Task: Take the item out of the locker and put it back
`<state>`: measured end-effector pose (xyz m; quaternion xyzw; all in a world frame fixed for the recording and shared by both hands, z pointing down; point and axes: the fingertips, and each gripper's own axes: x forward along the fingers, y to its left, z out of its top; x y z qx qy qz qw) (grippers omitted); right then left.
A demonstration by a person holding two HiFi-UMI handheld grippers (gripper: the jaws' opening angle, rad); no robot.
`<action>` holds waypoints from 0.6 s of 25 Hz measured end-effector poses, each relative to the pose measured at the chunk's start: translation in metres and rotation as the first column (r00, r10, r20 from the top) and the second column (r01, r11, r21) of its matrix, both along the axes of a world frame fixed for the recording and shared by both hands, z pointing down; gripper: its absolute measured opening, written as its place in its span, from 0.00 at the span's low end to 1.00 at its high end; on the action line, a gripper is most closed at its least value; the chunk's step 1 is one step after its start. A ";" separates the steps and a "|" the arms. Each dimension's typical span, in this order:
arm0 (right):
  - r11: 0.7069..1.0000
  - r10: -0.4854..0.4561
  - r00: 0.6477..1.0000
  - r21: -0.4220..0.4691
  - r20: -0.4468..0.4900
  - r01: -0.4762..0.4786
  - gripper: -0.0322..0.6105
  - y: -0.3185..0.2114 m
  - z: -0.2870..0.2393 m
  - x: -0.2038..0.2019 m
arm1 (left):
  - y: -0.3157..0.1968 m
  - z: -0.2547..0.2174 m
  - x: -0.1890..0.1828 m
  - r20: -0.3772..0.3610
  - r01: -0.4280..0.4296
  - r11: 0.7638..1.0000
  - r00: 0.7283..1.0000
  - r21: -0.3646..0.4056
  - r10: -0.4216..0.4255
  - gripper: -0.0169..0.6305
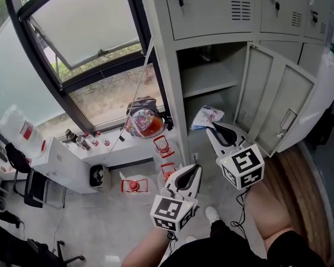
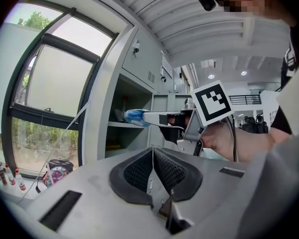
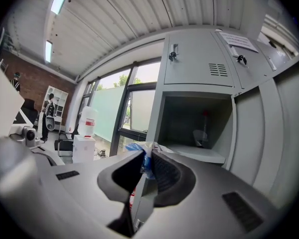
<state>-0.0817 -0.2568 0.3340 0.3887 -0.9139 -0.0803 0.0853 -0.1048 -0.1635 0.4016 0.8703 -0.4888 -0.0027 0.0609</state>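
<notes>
The grey locker stands with its lower compartment open and the door swung out to the right. My right gripper is shut on a crumpled blue and white packet, held in front of the opening just below the shelf. In the right gripper view the packet pokes out from between the pads of the right gripper. My left gripper hangs lower and nearer to me, shut and empty. In the left gripper view its jaws meet, and beyond them is the packet.
A colourful backpack lies on the window ledge left of the locker, with small bottles beside it. Red-capped clear jugs stand on the floor under the ledge. A water dispenser is at the far left. More closed lockers run along the right.
</notes>
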 end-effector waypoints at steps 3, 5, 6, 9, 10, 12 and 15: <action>1.000 -0.011 1.000 0.009 -0.009 0.011 0.21 -0.027 -0.006 0.001 | -0.020 -0.004 0.005 0.003 0.010 1.000 1.000 0.005 -0.010 0.06; 1.000 -0.013 1.000 0.015 -0.013 0.013 0.21 -0.047 -0.011 0.002 | -0.033 -0.006 0.008 0.006 0.015 1.000 1.000 0.006 -0.015 0.06; 1.000 -0.011 1.000 0.019 -0.016 0.012 0.21 -0.057 -0.013 0.003 | -0.040 -0.007 0.009 0.008 0.017 1.000 1.000 0.007 -0.017 0.06; 1.000 -0.003 1.000 0.025 -0.024 0.004 0.21 -0.090 -0.018 0.006 | -0.060 -0.009 0.013 0.013 0.023 1.000 1.000 0.011 -0.023 0.06; 1.000 -0.002 1.000 0.023 -0.027 0.003 0.21 -0.100 -0.018 0.006 | -0.066 -0.009 0.015 0.015 0.026 1.000 1.000 0.012 -0.026 0.06; 1.000 -0.001 0.999 0.016 -0.033 0.002 0.21 -0.119 -0.017 0.007 | -0.078 -0.009 0.019 0.021 0.029 1.000 0.999 0.012 -0.029 0.06; 1.000 0.000 0.999 0.009 -0.047 0.001 0.21 -0.144 -0.016 0.009 | -0.094 -0.009 0.024 0.031 0.032 0.999 0.999 0.009 -0.032 0.06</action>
